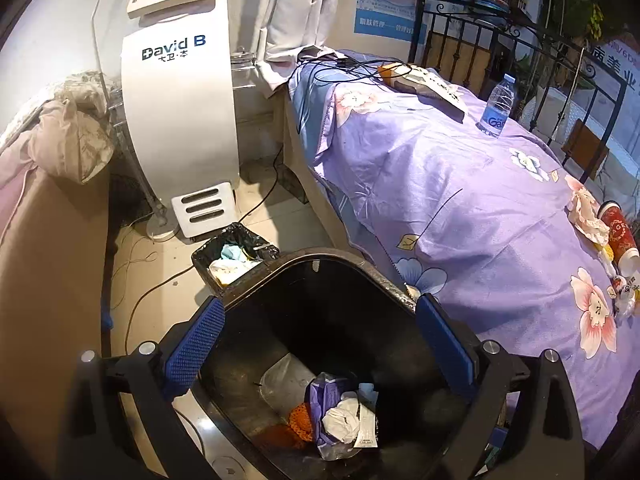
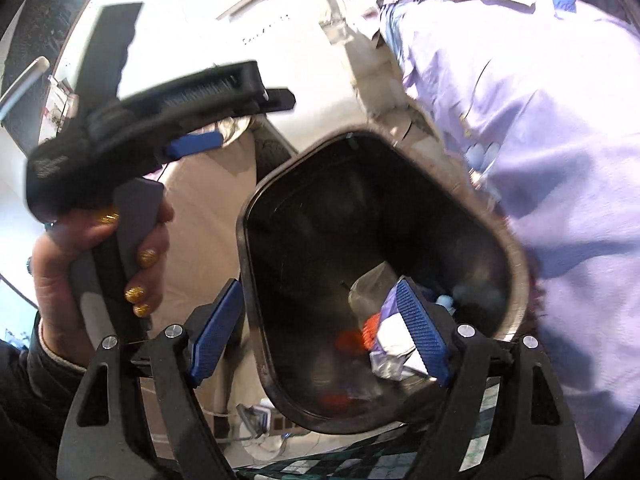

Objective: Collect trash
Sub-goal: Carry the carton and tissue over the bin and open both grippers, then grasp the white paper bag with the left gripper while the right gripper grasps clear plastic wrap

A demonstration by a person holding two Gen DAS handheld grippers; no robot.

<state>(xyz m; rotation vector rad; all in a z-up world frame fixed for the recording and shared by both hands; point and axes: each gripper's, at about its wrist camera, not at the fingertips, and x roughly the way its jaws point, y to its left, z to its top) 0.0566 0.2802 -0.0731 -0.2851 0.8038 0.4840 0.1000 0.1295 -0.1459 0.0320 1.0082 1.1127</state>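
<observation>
Left claw (image 1: 318, 344) spread wide, holding nothing, blue ribbed pads (image 1: 195, 346) to either side of the black trash bin (image 1: 320, 256), looking down into its mouth. Right claw (image 2: 320, 334) likewise wide and empty, poised over the same bin (image 2: 256, 248), one pad outside the near rim, the other above the contents. Seen from the right wrist view: left claw (image 2: 224, 120) raised off to the left, gripped by a hand (image 2: 100, 276) with gold-painted nails.

In the bottom of the bin: a crumpled purple wrapper (image 1: 326, 408) around white paper, an orange scrap (image 1: 300, 424) beside it, a clear plastic piece (image 1: 286, 382) behind.

On the floor just beyond the bin, a smaller bag-lined bin (image 1: 230, 254) with tissues inside.

On the bed, over the purple floral sheet (image 1: 440, 184): a water bottle (image 1: 498, 106) standing upright near the far rail; a red paper cup (image 1: 620, 236) on its side at the right edge, touching crumpled tissue (image 1: 586, 214); small wrappers (image 1: 624, 294) just below.

White "David B" machine (image 1: 180, 104) upright against the wall, left of the bed.
</observation>
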